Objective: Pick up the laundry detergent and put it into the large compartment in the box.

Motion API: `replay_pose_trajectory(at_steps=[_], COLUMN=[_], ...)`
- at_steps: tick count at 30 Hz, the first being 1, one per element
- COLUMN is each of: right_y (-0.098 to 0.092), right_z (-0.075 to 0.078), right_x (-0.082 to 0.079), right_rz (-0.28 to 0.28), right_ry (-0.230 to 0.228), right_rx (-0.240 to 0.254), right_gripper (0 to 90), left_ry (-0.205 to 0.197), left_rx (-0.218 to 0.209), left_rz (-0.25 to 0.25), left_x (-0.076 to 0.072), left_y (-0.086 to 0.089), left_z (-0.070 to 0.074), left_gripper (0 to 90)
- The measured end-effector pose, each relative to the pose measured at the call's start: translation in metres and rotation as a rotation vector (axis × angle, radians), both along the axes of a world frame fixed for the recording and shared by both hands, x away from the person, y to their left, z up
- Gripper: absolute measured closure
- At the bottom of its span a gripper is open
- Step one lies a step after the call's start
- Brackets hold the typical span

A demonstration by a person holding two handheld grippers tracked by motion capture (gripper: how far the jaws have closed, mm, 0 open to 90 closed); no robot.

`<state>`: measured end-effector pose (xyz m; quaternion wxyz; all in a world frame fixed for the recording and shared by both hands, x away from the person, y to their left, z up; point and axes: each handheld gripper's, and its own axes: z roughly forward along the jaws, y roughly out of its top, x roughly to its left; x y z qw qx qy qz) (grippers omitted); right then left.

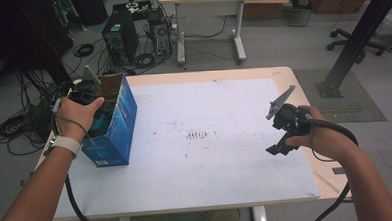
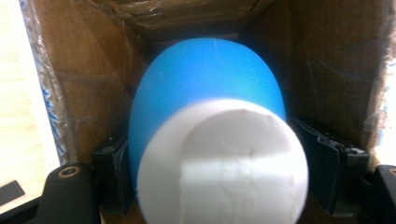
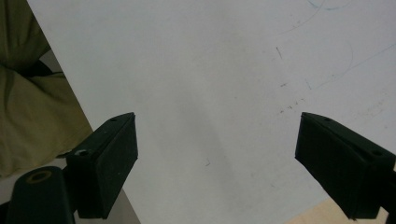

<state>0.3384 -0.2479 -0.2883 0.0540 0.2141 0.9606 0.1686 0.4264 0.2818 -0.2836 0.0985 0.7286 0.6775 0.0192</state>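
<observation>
White board (image 1: 210, 140) covers our table, and behind it the floor is full of cables and a computer tower (image 1: 121, 39). At the left edge of the board stands a blue carton (image 1: 113, 128), open at the top, with brown cardboard walls inside.

Our left gripper (image 2: 212, 154) reaches down into this carton. Between its jaws sits a blue object with a white round end (image 2: 210, 98), deep inside the carton. The jaws stand on both sides of it, but we cannot tell if the pads really press on it or only stand beside it.

We judge the object to be light and smooth, perhaps foam or soft plastic, so it may slip. The rounded blue body gives little flat surface; the best hold seems to be across its widest part, with gentle pressure.

Our right gripper (image 1: 285, 131) hangs over the right side of the board with jaws wide apart and nothing between them.
</observation>
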Motion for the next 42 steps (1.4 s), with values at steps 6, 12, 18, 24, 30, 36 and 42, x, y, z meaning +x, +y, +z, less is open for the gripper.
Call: replay_pose_trajectory(at_steps=[6, 12, 18, 24, 30, 36, 42], right_y=[0.002, 0.004, 0.005, 0.008, 0.01, 0.013, 0.014], right_z=[0.0, 0.0, 0.001, 0.0, 0.001, 0.001, 0.002], right_x=[0.0, 0.0, 0.0, 0.0, 0.0, 0.0, 0.0], right_rz=[0.006, 0.013, 0.012, 0.019, 0.024, 0.029, 0.034], right_ry=[-0.001, 0.0, 0.002, 0.005, 0.006, 0.007, 0.004], right_rx=[0.0, 0.0, -0.003, -0.003, -0.004, -0.003, -0.003], right_gripper=[13.1, 13.1, 13.1, 13.1, 13.1, 13.1, 13.1], left_ry=[-0.004, 0.0, 0.0, 0.0, -0.002, -0.016, -0.021], left_rx=[-0.018, -0.022, -0.039, -0.041, -0.036, -0.031, -0.014], left_rz=[-0.001, -0.006, -0.017, -0.026, -0.037, -0.047, -0.062], left_x=[-0.002, -0.003, -0.005, -0.007, -0.009, -0.013, -0.016], left_y=[0.002, 0.002, 0.002, 0.0, 0.0, -0.002, -0.007], left_z=[0.005, 0.008, 0.015, 0.02, 0.028, 0.036, 0.045], left_gripper=[23.4, 23.4, 20.7, 17.8, 14.0, 13.6, 12.2])
